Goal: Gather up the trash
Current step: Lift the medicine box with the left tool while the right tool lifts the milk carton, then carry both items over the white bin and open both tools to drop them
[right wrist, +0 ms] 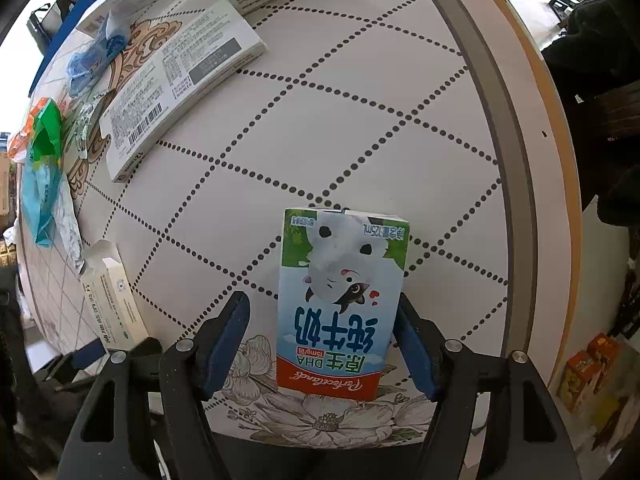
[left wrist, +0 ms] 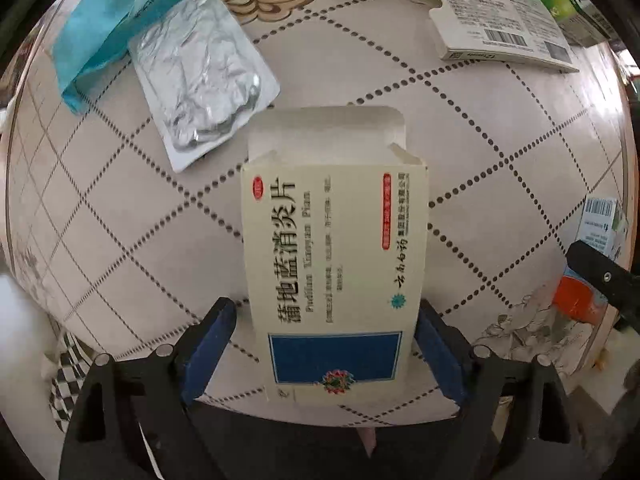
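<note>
My left claw (left wrist: 326,336) straddles the pill box (left wrist: 334,264) and my right claw (right wrist: 322,340) straddles the milk carton (right wrist: 342,300), both near the front edge of the round tabletop (right wrist: 320,128), as I gather trash.

Each claw stands open with a blue pad on either side of its item. On the left, the right-hand pad looks to touch the box while the left-hand pad shows a gap. On the right claw it is the same: one pad at the carton's edge, the other clearly apart. Neither claw has a hold yet, as far as I can judge.

To do this well, I should centre each item between the pads before closing, and squeeze gently. The pill box looks empty, with its end flap (left wrist: 326,136) open, so it would likely crush or twist under a hard pinch. The carton should be stiffer (though I cannot tell if it is drained).

The pill box is cream with a blue panel and lies flat, open end away from me. The carton, blue and white with a cartoon cow and a red band, lies face up. More litter waits beyond: a foil blister (left wrist: 204,80), a blue wrapper (left wrist: 104,24), a white box (right wrist: 180,80).
</note>
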Tool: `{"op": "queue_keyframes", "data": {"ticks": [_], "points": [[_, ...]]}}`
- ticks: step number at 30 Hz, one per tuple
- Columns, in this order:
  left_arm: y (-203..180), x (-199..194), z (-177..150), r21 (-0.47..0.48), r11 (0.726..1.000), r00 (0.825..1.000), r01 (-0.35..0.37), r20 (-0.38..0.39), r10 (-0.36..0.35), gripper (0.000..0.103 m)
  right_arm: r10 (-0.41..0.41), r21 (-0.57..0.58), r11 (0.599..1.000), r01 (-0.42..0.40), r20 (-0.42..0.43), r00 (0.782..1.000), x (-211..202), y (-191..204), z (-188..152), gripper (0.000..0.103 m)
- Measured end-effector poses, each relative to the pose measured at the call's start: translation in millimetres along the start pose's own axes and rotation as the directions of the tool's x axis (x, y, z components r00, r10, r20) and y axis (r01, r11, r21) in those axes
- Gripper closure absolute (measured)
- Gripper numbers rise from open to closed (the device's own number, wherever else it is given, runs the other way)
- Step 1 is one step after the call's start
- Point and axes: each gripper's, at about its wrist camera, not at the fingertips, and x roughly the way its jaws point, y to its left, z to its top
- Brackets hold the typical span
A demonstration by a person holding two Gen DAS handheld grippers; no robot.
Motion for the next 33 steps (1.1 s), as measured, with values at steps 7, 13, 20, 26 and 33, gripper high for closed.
{"op": "queue_keyframes", "data": {"ticks": [7, 13, 20, 26, 33], "points": [[15.2, -33.0, -21.6, -0.076, 0.997, 0.992, 0.005, 0.125, 0.005, 0.034, -0.062, -0.052, 0.996, 0.067, 0.094, 0.994, -15.5, 6.8, -36.4, 0.05], [18.5, -83.3, -100.3, -0.059, 0.998, 0.968, 0.006, 0.252, 0.009, 0.034, -0.075, -0.13, 0.986, 0.1, 0.189, 0.979, -36.7, 14.4, -80.4, 0.05], [58.1, -87.5, -226.7, -0.122, 0.988, 0.92, 0.097, 0.39, -0.042, 0.034, 0.057, -0.222, 0.975, -0.011, 0.202, 0.978, -78.2, 35.8, -165.5, 0.05], [66.3, -14.4, -290.2, -0.235, 0.946, 0.916, 0.222, 0.384, -0.12, 0.034, 0.154, -0.331, 0.936, -0.12, 0.078, 0.985, -73.8, 65.3, -253.7, 0.05], [93.9, 124.3, -334.0, -0.387, 0.867, 0.94, 0.314, 0.255, -0.227, 0.034, 0.033, -0.463, 0.881, -0.099, -0.148, 0.988, 48.5, 76.1, -327.1, 0.05]]}}
